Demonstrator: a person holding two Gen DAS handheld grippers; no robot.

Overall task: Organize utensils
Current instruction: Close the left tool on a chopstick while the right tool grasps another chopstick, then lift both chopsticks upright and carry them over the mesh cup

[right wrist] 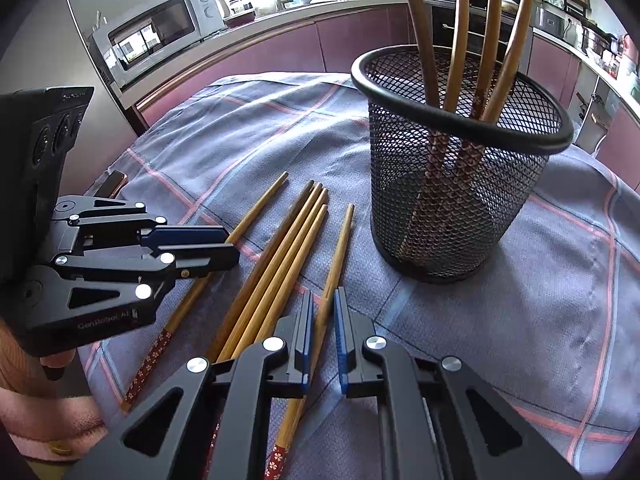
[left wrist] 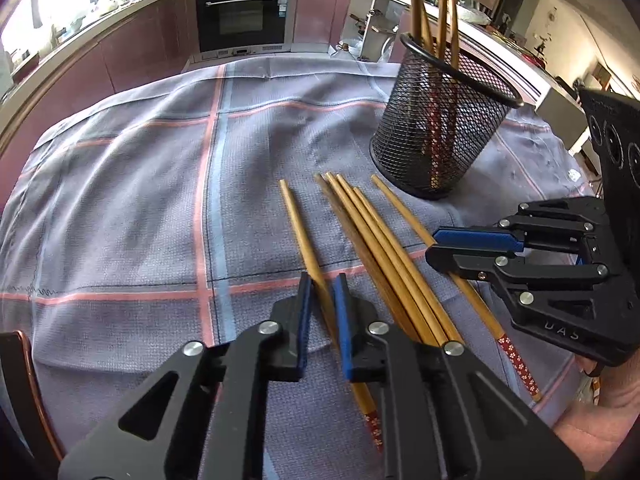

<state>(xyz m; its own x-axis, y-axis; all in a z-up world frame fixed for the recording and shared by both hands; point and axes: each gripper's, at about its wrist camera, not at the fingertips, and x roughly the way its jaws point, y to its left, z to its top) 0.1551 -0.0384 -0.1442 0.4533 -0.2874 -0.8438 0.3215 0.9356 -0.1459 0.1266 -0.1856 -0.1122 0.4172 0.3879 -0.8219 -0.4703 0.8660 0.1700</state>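
Observation:
Several bamboo chopsticks with red patterned ends lie on the checked cloth: a bundle (left wrist: 380,248) (right wrist: 280,256) in the middle and a single one on each side. My left gripper (left wrist: 322,284) is open, its jaws on either side of the leftmost chopstick (left wrist: 304,240) (right wrist: 256,212). My right gripper (right wrist: 322,300) is open, its jaws on either side of the rightmost chopstick (right wrist: 334,264) (left wrist: 404,212). A black mesh holder (left wrist: 440,128) (right wrist: 460,184) stands behind them with several chopsticks upright in it.
The blue-grey cloth (left wrist: 140,200) (right wrist: 540,280) covers the table. A chair back (left wrist: 20,380) sits at the left edge. Kitchen cabinets, an oven (left wrist: 242,16) and a microwave (right wrist: 156,36) lie beyond the table.

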